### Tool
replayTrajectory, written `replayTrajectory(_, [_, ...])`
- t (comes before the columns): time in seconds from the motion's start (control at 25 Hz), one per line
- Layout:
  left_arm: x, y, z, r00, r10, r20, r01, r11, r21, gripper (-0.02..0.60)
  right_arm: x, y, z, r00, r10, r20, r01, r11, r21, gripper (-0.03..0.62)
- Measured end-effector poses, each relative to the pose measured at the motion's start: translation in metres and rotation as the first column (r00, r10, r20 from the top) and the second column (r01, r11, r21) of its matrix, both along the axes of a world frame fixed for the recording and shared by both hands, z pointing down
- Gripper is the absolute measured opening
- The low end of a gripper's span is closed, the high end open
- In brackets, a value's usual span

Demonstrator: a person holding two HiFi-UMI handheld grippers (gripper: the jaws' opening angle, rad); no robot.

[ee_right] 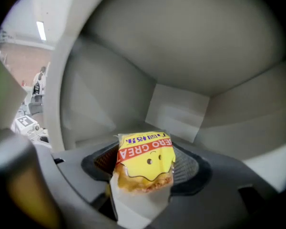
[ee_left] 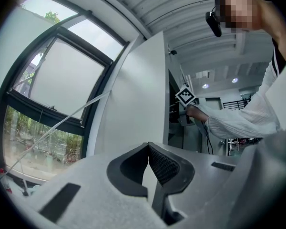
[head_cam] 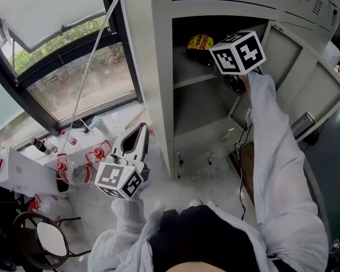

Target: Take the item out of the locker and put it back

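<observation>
Right tool [ee_right: 144,165] pinching yellow-and-red plastic snack packet [ee_right: 145,151] inside grey metal locker [head_cam: 157,84], upper shelf, 1 o'clock; left tool [ee_left: 148,150] pressed together, empty; probably mid-task, removal or return unclear.

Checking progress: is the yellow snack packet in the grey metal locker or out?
In. The right gripper holds the yellow snack packet inside the grey metal locker, its walls all around.

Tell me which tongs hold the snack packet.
The right tongs, inside the locker, shut on the yellow packet. The left tongs are shut and empty near the window.
</observation>
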State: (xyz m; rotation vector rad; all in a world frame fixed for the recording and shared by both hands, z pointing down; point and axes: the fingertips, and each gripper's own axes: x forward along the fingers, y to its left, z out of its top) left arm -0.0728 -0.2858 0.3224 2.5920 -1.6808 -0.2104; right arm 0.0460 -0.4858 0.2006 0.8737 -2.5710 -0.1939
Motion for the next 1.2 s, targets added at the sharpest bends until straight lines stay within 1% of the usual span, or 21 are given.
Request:
replayTrajectory(0.2, [0.012, 0.008, 0.000, 0.999, 0.032, 0.003, -0.032, 0.999, 0.002, 0.008, 0.021, 0.035, -0.013, 0.998, 0.029, 0.062, -0.034, 0.996, 0.081, 0.311])
replayTrajectory(0.32, [0.021, 0.016, 0.000, 0.998, 0.056, 0.006, -0.056, 0.998, 0.000, 0.008, 0.037, 0.055, -0.014, 0.996, 0.057, 0.064, -0.066, 0.989, 0.136, 0.311])
replayTrajectory(0.6, [0.029, 0.034, 0.005, 0.995, 0.096, 0.015, -0.096, 0.995, -0.014, 0.008, 0.065, 0.106, -0.011, 0.989, 0.099, 0.113, -0.120, 0.973, 0.197, 0.311])
replayTrajectory(0.76, [0.032, 0.044, 0.008, 0.993, 0.116, 0.018, -0.115, 0.993, -0.020, 0.008, 0.078, 0.139, 0.002, 0.983, 0.119, 0.143, -0.147, 0.968, 0.204, 0.311])
replayTrajectory(0.88, [0.034, 0.051, 0.015, 0.991, 0.130, 0.021, -0.129, 0.991, -0.033, 0.008, 0.091, 0.156, 0.018, 0.976, 0.162, 0.147, -0.191, 0.959, 0.211, 0.311])
replayTrajectory(1.2, [0.038, 0.065, 0.036, 0.989, 0.145, 0.004, -0.145, 0.987, -0.071, 0.008, 0.117, 0.190, 0.074, 0.953, 0.253, 0.164, -0.278, 0.949, 0.151, 0.311])
